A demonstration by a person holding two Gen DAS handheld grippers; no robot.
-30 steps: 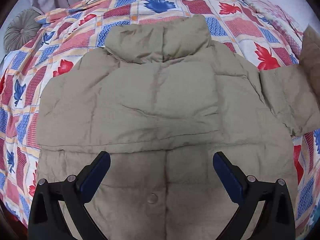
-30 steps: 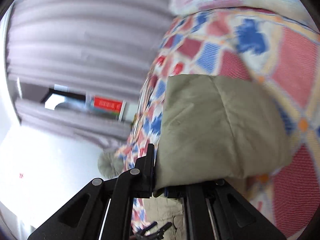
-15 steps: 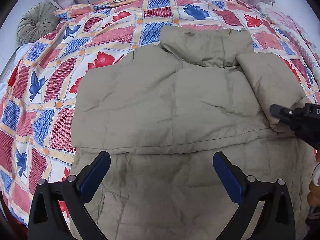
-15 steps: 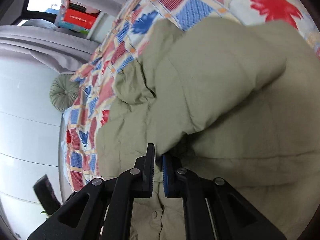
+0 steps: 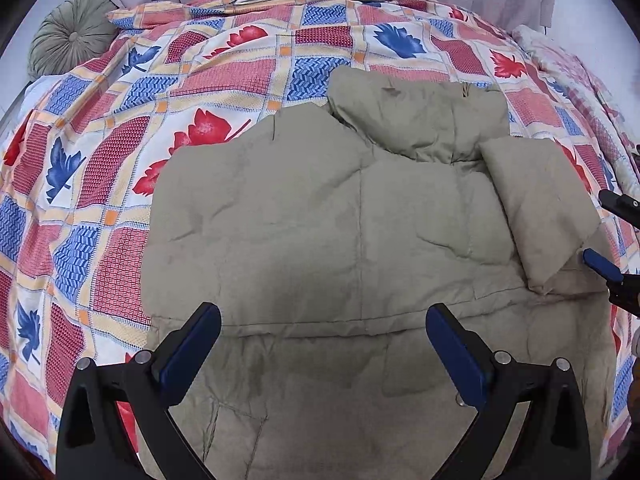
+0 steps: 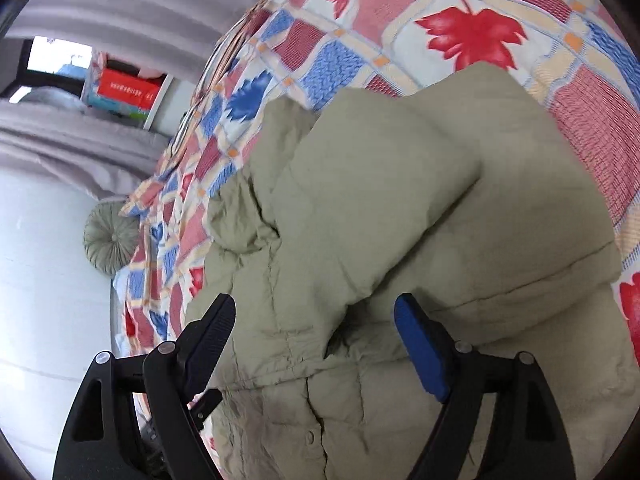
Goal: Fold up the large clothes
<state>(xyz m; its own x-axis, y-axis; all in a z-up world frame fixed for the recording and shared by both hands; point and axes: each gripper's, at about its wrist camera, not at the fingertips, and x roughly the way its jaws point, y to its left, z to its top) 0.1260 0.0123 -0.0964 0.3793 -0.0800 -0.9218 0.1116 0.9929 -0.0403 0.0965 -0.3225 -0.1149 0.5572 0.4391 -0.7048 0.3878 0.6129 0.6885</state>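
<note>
1. The left gripper (image 5: 322, 344) points steeply down over the lower middle of the frame, jaws spread wide with nothing between them, just hanging above the jacket.
2. The right gripper (image 6: 314, 328) angles down at the jacket's folded sleeve (image 6: 384, 200). Its jaws have just been opening and stand wide now. The sleeve's cuff sits between the pads but they aren't pressing it.
3. The puffy khaki jacket (image 5: 340, 240) lies flat on the patchwork bedspread (image 5: 132, 120), centre frame, with the sleeve folded over its right side.
4. Writing: there's a red box (image 6: 126, 88) on a shelf at upper left of the right view, and the text is too small to read.
</note>
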